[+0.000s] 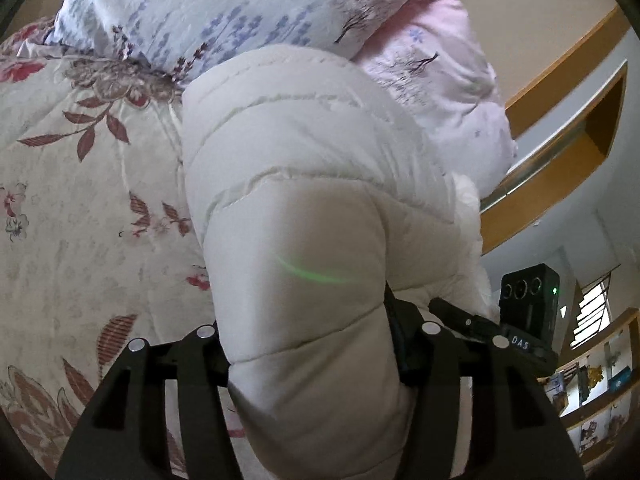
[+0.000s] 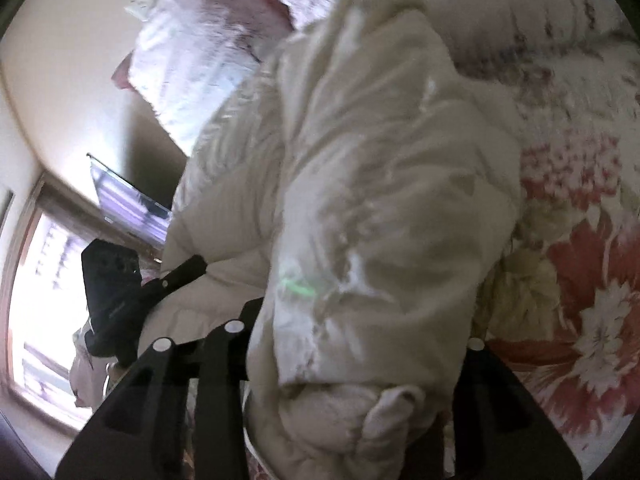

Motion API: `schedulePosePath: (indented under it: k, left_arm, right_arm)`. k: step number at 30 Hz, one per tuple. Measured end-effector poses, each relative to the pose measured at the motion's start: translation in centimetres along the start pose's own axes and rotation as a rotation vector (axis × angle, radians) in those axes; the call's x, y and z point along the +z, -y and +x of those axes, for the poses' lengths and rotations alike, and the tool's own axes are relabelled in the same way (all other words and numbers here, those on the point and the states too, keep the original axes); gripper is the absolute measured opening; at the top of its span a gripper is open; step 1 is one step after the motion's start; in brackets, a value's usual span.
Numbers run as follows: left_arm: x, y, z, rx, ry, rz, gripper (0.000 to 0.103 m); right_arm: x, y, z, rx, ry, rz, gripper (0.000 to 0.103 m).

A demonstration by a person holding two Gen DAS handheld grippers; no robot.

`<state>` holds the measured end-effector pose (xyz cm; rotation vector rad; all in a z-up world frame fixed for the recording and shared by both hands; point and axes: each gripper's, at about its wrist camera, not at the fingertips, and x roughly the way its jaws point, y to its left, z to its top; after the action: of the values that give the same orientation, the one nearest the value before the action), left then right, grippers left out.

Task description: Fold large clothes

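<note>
A cream quilted puffer jacket (image 1: pixel 304 184) hangs bunched between the black fingers of my left gripper (image 1: pixel 308 340), which is shut on a thick fold of it above the floral bedspread (image 1: pixel 72 184). In the right wrist view the same jacket (image 2: pixel 380 168) fills the middle, and my right gripper (image 2: pixel 352 344) is shut on another bunched part of it. The right gripper's body (image 1: pixel 528 304) shows at the right of the left wrist view, and the left gripper's body (image 2: pixel 116 292) at the left of the right wrist view. The fingertips are hidden by fabric.
Two pillows, one blue-flowered (image 1: pixel 224 8) and one pink (image 1: pixel 452 80), lie at the head of the bed. A wooden headboard shelf (image 1: pixel 568 128) stands behind them. A bookshelf (image 1: pixel 592 388) is at the lower right. A window (image 2: pixel 44 288) and a laptop screen (image 2: pixel 128 204) show at the left.
</note>
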<state>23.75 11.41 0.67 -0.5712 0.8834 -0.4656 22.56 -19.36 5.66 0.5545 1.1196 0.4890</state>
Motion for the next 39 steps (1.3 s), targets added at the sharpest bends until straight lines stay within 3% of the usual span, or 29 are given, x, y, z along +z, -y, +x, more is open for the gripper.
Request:
schedulePosePath:
  k: [5,7,9,11,13,15,22,28,30,33,39]
  left_arm:
    - [0.3,-0.6,1.6,0.040,-0.028,-0.013,0.062]
    - [0.3,-0.9,1.9,0.046,-0.038,-0.027,0.064]
    - [0.1,-1.1,1.9,0.063,-0.042,-0.025,0.066]
    - [0.0,-0.8,1.8,0.092,-0.036,-0.006,0.070]
    - [-0.1,-0.4,1.3,0.124,-0.023,0.013,0.072]
    - [-0.2,-0.1,0.4,0.144,-0.001,0.027,0.073]
    - [-1.7,3.8,-4.9,0.288,0.166,0.245,0.073]
    - [-5.1,9.5,-4.5,0.338,0.177,0.481,0.073]
    - [-5.7,10.4,-4.0,0.329,0.166,0.505,0.074]
    - [-6.0,10.3,-3.3,0.331,0.151,0.500,0.074]
    - [-5.9,9.6,-2.1,0.337,0.132,0.472,0.074]
  right_arm:
    - [0.3,0.6,1.2,-0.065,-0.021,0.036,0.047]
    - [0.3,1.1,1.7,-0.064,-0.036,0.065,0.056]
    - [0.4,1.6,2.3,-0.053,-0.050,0.103,0.057]
    - [0.3,1.8,2.2,-0.049,-0.054,0.112,0.058]
    - [0.1,1.9,1.6,-0.068,-0.061,0.105,0.067]
    - [-0.1,1.4,-0.1,-0.132,-0.035,0.077,0.072]
    - [3.0,1.7,-7.1,-0.215,0.234,0.102,0.076]
    - [6.8,0.8,-5.1,-0.217,0.255,0.113,0.074]
    - [8.2,0.2,-3.3,-0.230,0.256,0.124,0.069]
    - [9.2,-0.5,-1.5,-0.256,0.251,0.110,0.024]
    - [7.4,2.3,-0.7,-0.378,0.255,0.223,0.016]
